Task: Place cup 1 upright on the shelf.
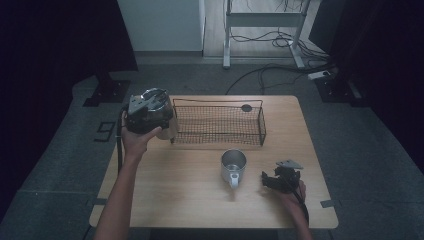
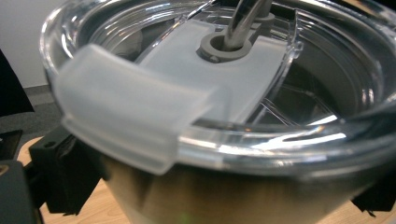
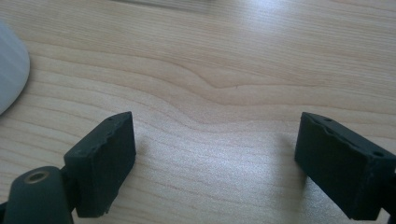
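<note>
Steel tumbler (image 1: 159, 114), clear lid; seemingly black mesh basket (image 1: 218, 124).

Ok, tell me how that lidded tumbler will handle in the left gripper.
The tumbler probably feels slippery: its wall looks like smooth metal. It tapers downward, so it may slide in the left gripper. The clear lid with its flip tab could pop off if bumped.

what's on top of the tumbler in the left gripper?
A clear lid with a frosted flip tab covers the tumbler held by the left gripper; a metal straw passes through. Contents aren't visible.
</note>
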`<state>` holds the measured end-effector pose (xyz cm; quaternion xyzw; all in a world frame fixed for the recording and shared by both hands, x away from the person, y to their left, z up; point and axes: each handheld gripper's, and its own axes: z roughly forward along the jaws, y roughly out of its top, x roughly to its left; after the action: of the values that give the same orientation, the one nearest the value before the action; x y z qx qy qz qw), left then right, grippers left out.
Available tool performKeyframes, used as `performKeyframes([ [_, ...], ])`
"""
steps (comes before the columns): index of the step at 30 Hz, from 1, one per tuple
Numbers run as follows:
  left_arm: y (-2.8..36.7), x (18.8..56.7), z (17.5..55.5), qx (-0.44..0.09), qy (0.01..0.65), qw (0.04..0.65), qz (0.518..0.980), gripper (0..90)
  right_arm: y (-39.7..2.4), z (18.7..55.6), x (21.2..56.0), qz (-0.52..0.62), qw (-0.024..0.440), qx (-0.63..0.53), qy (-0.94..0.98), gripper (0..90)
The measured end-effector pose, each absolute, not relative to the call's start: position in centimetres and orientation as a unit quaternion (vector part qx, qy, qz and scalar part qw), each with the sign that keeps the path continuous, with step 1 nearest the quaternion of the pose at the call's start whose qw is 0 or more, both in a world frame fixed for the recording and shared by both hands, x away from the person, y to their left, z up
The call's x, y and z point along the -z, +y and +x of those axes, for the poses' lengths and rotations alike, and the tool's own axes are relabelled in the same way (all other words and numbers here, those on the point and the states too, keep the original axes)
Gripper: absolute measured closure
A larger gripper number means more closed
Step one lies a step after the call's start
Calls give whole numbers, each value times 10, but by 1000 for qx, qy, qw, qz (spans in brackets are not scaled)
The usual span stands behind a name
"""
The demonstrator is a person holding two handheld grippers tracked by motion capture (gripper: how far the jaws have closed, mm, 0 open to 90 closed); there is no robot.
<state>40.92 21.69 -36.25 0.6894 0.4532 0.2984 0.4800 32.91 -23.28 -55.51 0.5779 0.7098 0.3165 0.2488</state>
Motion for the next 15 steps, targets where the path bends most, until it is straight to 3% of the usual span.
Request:
performKeyframes([
  [15, 209, 365, 427, -292, 454, 482, 691, 40, -233, 329, 555, 578, 250, -317, 709, 125],
])
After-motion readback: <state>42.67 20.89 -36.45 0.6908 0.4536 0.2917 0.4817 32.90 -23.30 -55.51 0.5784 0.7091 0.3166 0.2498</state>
